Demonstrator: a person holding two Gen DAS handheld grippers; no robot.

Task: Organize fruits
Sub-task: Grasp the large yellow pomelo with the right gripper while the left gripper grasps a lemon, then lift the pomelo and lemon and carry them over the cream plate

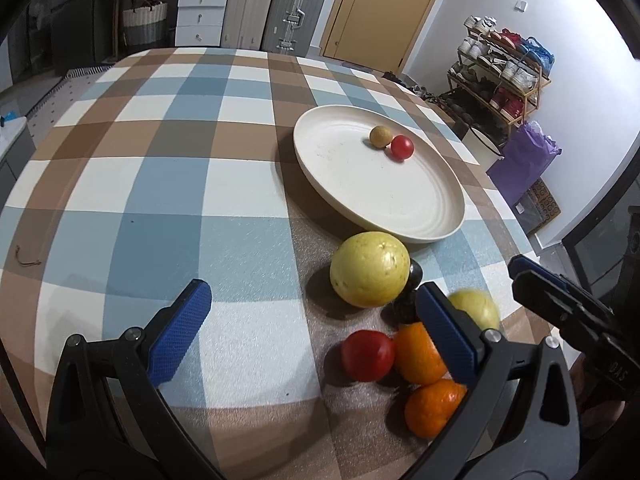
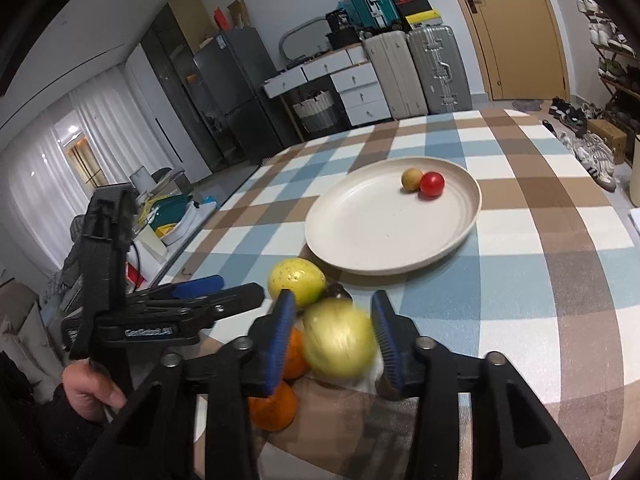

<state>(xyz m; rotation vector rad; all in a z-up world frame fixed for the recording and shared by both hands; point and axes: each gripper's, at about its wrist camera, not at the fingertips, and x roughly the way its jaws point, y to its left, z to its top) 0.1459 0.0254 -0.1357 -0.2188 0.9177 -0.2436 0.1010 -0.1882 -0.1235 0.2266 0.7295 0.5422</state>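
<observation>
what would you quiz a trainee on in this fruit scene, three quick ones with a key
1. True or false: the plate holds three fruits.
2. What sits between the jaws of the right gripper? A) orange B) yellow fruit C) tomato
3. Fill in: the jaws of the left gripper are ___, with nothing between them.

Key: 1 false, it holds two. 2 B. 3 open.
</observation>
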